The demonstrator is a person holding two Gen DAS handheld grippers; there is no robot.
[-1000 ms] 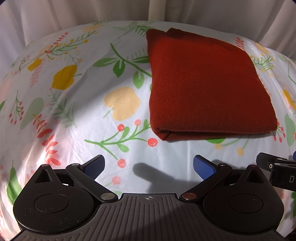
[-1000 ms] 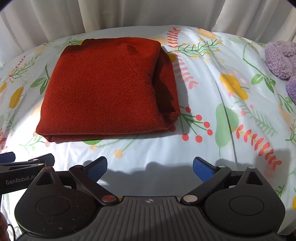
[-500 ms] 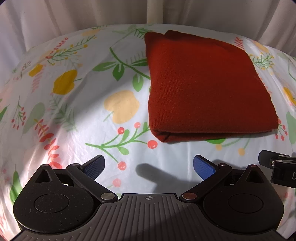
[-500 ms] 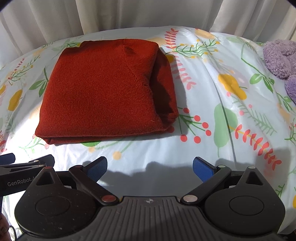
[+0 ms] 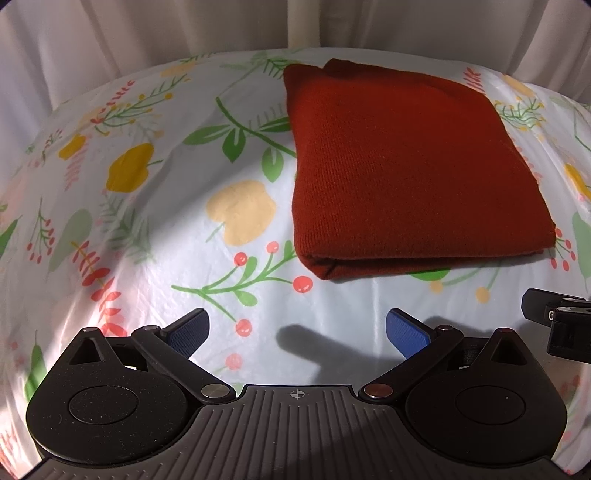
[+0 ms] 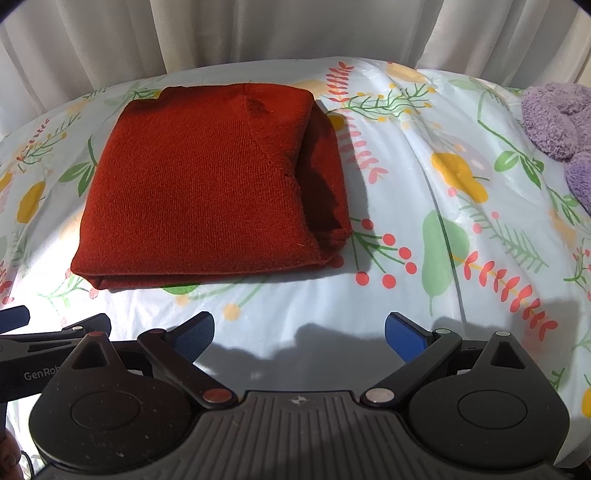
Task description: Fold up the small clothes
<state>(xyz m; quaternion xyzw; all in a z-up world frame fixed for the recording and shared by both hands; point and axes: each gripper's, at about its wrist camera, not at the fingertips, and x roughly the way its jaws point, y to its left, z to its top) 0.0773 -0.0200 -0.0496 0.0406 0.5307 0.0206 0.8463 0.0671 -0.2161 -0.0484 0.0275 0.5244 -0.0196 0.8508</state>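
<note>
A rust-red knit garment point(image 5: 410, 173) lies folded into a neat rectangle on the floral sheet point(image 5: 155, 229); it also shows in the right wrist view point(image 6: 207, 184), with layered edges at its right side. My left gripper point(image 5: 297, 332) is open and empty, held back from the garment's near left corner. My right gripper point(image 6: 299, 330) is open and empty, held back from the garment's near edge. Each gripper shows at the edge of the other's view: the right one point(image 5: 561, 325) and the left one point(image 6: 48, 347).
A purple fluffy item point(image 6: 557, 129) lies at the far right of the sheet. White curtains point(image 6: 295, 29) hang behind the bed. The sheet falls away at the left and right edges.
Both grippers have drawn back slightly from the folded garment, which lies unmoved. Both stay open.
</note>
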